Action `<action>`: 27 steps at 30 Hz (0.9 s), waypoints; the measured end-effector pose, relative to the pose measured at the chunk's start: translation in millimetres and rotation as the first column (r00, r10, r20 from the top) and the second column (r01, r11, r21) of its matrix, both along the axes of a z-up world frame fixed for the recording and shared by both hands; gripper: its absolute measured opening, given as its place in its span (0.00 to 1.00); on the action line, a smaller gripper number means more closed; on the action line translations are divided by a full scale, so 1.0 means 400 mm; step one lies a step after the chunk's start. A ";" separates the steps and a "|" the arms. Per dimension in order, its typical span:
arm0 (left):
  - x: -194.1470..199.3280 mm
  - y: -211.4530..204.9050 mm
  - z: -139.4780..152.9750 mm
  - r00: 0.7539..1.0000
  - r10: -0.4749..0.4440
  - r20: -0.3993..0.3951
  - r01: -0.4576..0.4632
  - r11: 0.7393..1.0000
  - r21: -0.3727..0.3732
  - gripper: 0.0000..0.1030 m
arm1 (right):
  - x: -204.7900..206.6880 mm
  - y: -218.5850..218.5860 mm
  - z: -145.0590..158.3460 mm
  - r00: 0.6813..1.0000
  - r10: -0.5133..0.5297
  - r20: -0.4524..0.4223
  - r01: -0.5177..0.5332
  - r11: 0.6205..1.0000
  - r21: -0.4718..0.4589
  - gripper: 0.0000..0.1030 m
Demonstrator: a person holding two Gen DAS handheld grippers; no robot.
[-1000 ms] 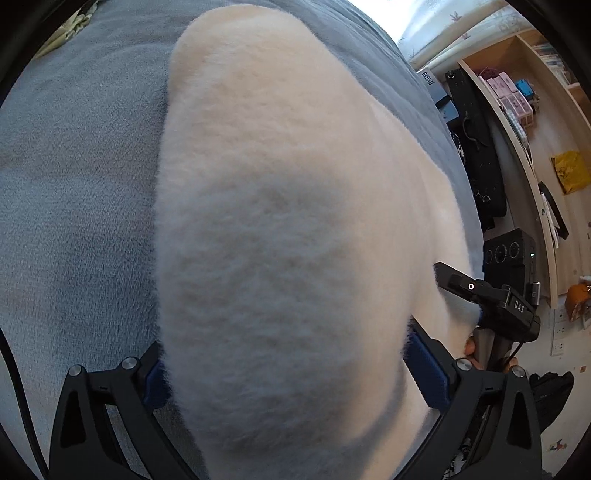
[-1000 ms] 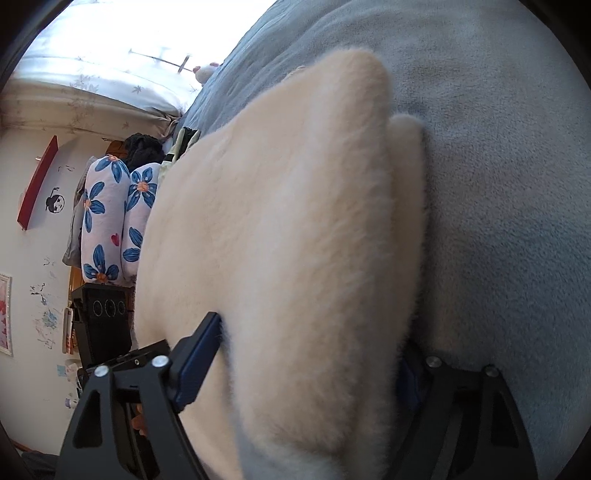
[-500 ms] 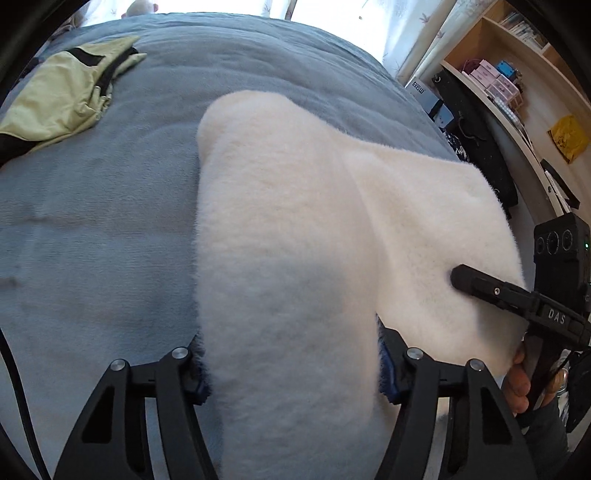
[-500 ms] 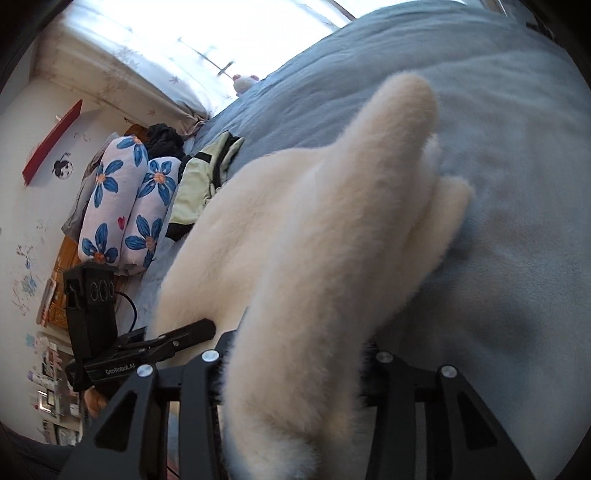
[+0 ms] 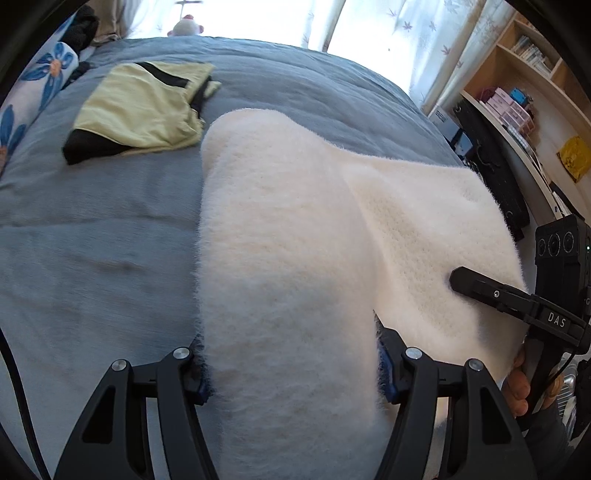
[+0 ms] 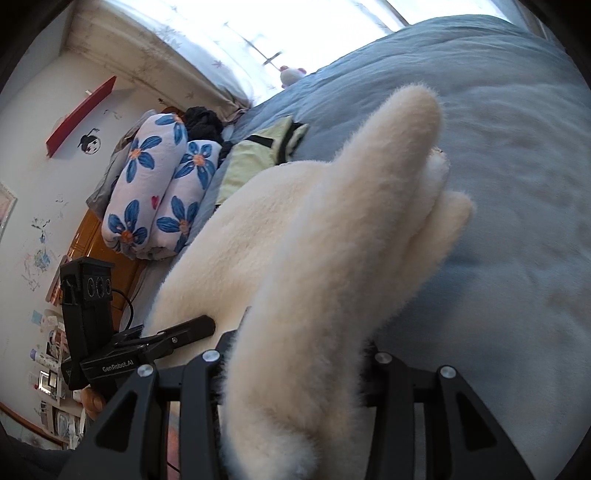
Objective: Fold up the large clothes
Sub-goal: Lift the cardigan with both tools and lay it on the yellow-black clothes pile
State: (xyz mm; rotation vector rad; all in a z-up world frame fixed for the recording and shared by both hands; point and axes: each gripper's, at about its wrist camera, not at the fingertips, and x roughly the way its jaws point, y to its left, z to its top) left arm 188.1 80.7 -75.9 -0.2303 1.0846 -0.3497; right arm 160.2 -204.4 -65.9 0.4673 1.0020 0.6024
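A thick cream fleece garment (image 5: 288, 236) lies partly on the blue-grey bed cover (image 5: 92, 266) and is raised at its near edge by both grippers. The left gripper (image 5: 291, 365) has its jaws partly closed on a bunched fold of the fleece, the pads pressed into the pile on either side, so the cloth fills the gap between the black fingers (image 5: 177, 373). The right gripper (image 6: 295, 354) is pinched more narrowly on another thick fold of the same garment, which bulges out above and below its jaws and tapers away to a rounded tip over the bed cover. In the left wrist view the right gripper shows at the right edge of the fleece, its finger laid against the pile, with a hand (image 5: 517, 384) on its handle; in the right wrist view the left gripper appears at the left edge of the fleece in the same manner. Between the two grips the fleece hangs as a broad sheet, its far part resting on the bed cover. Beyond the fleece on the bed cover lies a folded pale yellow garment with black trim (image 5: 144, 110), apart from the fleece. At the bed cover's far left side sits a rolled quilt with blue flowers (image 6: 155, 184), and past its far edge a bright curtained window (image 5: 258, 18).
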 end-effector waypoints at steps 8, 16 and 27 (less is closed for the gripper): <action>0.107 0.269 0.107 0.994 0.045 0.102 -0.051 0.997 0.065 0.62 | 0.158 0.227 0.080 0.994 0.068 0.086 -0.072 0.996 0.046 0.40; 0.424 0.517 0.171 0.971 0.053 0.232 -0.082 0.990 0.115 0.62 | 0.479 0.454 0.124 0.981 0.072 0.179 -0.087 0.993 0.076 0.40; 0.954 0.762 -0.091 0.979 0.107 0.171 -0.125 0.987 0.100 0.65 | 0.950 0.707 -0.147 0.992 0.001 0.123 -0.007 0.999 0.052 0.40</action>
